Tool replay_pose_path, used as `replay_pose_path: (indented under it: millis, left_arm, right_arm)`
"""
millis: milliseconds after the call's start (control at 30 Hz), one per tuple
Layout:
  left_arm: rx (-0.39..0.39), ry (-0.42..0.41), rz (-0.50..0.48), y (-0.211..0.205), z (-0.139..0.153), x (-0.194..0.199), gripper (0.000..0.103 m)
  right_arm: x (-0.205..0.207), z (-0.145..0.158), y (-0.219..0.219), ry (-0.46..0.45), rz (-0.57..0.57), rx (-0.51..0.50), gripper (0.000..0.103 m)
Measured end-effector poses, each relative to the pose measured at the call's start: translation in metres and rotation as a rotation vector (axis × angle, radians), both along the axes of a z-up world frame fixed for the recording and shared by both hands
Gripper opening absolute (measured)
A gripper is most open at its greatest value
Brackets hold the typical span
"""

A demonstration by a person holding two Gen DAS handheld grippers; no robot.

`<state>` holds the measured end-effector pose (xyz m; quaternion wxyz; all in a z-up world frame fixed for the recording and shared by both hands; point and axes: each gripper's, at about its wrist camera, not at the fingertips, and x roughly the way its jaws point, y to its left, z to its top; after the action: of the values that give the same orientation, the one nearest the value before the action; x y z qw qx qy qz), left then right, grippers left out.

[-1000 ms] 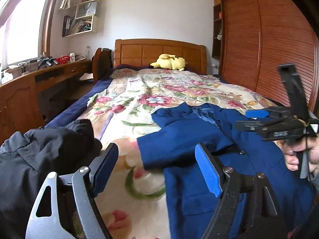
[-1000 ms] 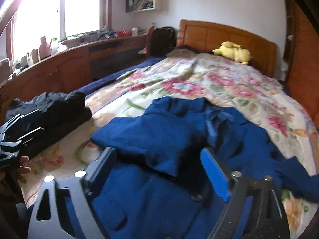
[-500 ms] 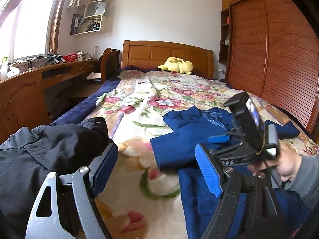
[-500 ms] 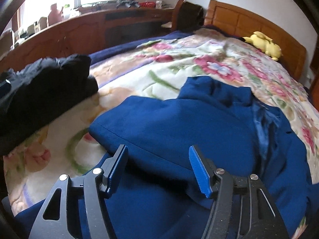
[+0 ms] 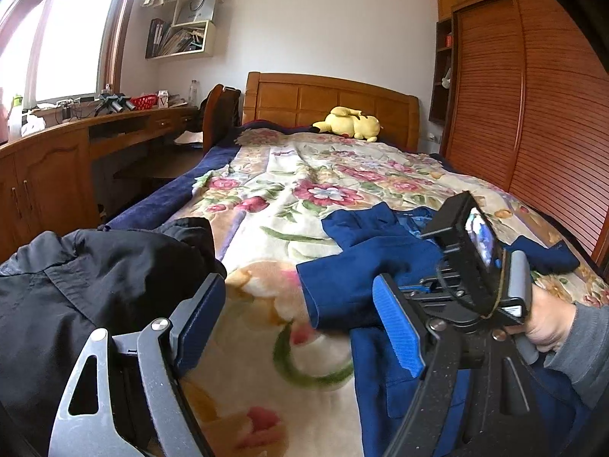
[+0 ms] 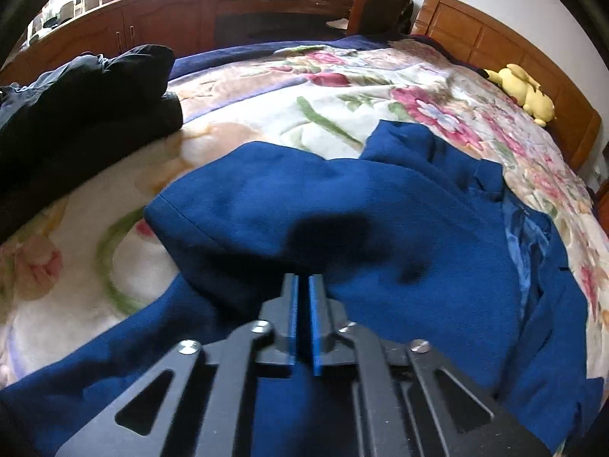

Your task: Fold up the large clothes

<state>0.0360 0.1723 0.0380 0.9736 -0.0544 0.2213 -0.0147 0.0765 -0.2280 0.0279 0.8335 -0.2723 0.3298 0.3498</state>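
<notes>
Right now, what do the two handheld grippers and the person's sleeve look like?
Both tools share one design. The left gripper has black metal fingers with triangular cut-outs, silver screws and ribbed blue pads. The right gripper has the same black frame and blue pads; on top it carries a black camera block with a small screen. The sleeve is grey knit.

I count one blue jacket (image 6: pixel 380 228), one black garment (image 5: pixel 95 285), one yellow plush toy (image 5: pixel 348 122), one bed (image 5: pixel 331 95)
</notes>
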Motion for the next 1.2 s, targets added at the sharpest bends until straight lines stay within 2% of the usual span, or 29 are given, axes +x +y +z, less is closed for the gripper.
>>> replay_pose_path:
  millis: [67,200,267,300,333,400,533,633,700,767,833,867,967,1167,1200]
  left_arm:
    - [0.0,0.002,0.0,-0.001,0.0,0.001,0.08]
    - [0.012,0.0,-0.004,-0.006,0.0,0.002,0.08]
    - [0.015,-0.003,-0.006,-0.007,0.001,0.002,0.08]
    - [0.015,-0.003,-0.006,-0.008,0.001,0.002,0.08]
    - [0.016,-0.003,-0.005,-0.008,0.001,0.002,0.08]
    - [0.017,-0.002,-0.002,-0.008,0.001,0.002,0.08]
    - [0.017,0.0,-0.001,-0.007,0.0,0.002,0.08]
    - [0.023,0.001,0.005,-0.006,0.0,0.002,0.08]
    - [0.023,0.001,0.006,-0.005,0.0,0.002,0.08]
    - [0.022,0.001,0.007,-0.004,0.0,0.003,0.08]
    - [0.022,0.002,0.009,-0.004,-0.001,0.002,0.08]
    - [0.021,0.002,0.008,-0.004,-0.001,0.002,0.08]
    - [0.015,0.002,0.003,-0.004,-0.001,0.001,0.08]
    - [0.025,0.004,0.001,-0.007,-0.002,0.003,0.08]
    - [0.028,0.006,0.0,-0.009,-0.002,0.003,0.08]
  right_arm:
    - [0.0,0.003,-0.002,-0.038,-0.015,0.014,0.0]
    - [-0.003,0.008,-0.009,-0.02,-0.034,0.06,0.0]
    - [-0.005,0.007,-0.007,0.031,-0.016,0.087,0.002]
    - [-0.006,0.005,-0.004,0.031,-0.017,0.08,0.016]
    - [-0.007,0.002,-0.001,0.019,-0.024,0.065,0.041]
    - [-0.008,-0.006,0.004,0.052,-0.002,0.076,0.066]
    - [-0.011,-0.025,0.017,0.034,0.001,0.008,0.069]
    - [-0.017,-0.042,0.029,-0.003,0.01,-0.074,0.069]
    - [-0.019,-0.044,0.032,-0.015,0.009,-0.077,0.069]
    - [-0.018,-0.044,0.032,-0.013,0.001,-0.064,0.043]
    - [-0.019,-0.039,0.03,-0.027,-0.006,-0.051,0.01]
    - [-0.02,-0.035,0.028,-0.043,-0.004,-0.036,0.006]
    - [-0.017,-0.015,0.018,-0.061,0.009,0.042,0.006]
    - [-0.029,0.025,-0.013,-0.129,-0.036,0.188,0.005]
    - [-0.029,0.029,-0.024,-0.117,-0.041,0.209,0.005]
